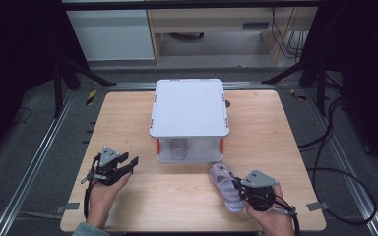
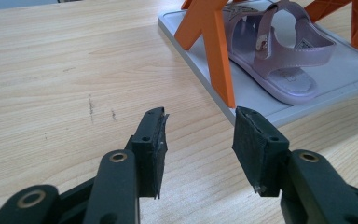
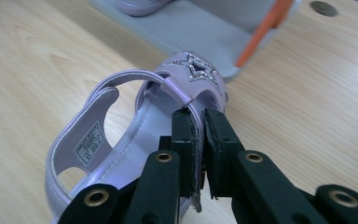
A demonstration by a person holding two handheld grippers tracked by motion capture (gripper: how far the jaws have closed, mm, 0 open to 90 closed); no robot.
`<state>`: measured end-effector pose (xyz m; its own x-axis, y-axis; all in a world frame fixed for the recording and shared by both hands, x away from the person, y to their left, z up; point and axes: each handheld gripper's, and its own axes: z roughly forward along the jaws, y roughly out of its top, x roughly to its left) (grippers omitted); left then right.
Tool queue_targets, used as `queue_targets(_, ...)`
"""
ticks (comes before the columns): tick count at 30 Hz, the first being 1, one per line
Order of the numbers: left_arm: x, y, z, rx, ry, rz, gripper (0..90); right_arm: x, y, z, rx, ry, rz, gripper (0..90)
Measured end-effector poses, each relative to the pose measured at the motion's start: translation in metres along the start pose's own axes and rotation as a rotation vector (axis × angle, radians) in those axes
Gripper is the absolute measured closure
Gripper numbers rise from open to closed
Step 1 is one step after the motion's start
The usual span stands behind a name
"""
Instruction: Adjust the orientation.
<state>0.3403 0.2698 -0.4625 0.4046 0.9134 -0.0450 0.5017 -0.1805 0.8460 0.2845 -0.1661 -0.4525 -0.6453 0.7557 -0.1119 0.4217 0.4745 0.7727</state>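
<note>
A light wooden table spans the high view, ringed by dark floor and metal rails; at its middle stands a grey two-level rack with a flat top panel and orange corner posts. On the rack's lower shelf lies a lilac sandal, seen close in the left gripper view just behind one orange post, its heel toward the camera; in the high view it shows dimly under the top panel. A second lilac sandal lies on the table in front of the rack's right corner, near it but apart, its star-studded front strap pointing toward the rack. The right gripper, held in the person's right hand, is clenched on a thin strap of this second sandal, the jaws pressed together on it in the right gripper view. The left gripper, in the left hand, rests released at the table's left front, jaws apart with bare wood between them.
</note>
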Motion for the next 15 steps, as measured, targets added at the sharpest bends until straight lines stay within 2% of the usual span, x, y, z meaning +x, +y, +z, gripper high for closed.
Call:
queue_targets(10, 0.001, -0.001, 0.001, 0.006, -0.001, -0.003, 53.3, 0.026, 0.007, 0.016, 0.014, 0.059, -0.045, 83.2)
queue_targets(15, 0.0, -0.002, 0.002, 0.008, -0.004, -0.001, 53.2, 0.032, 0.006, 0.018, 0.02, 0.061, -0.045, 82.6)
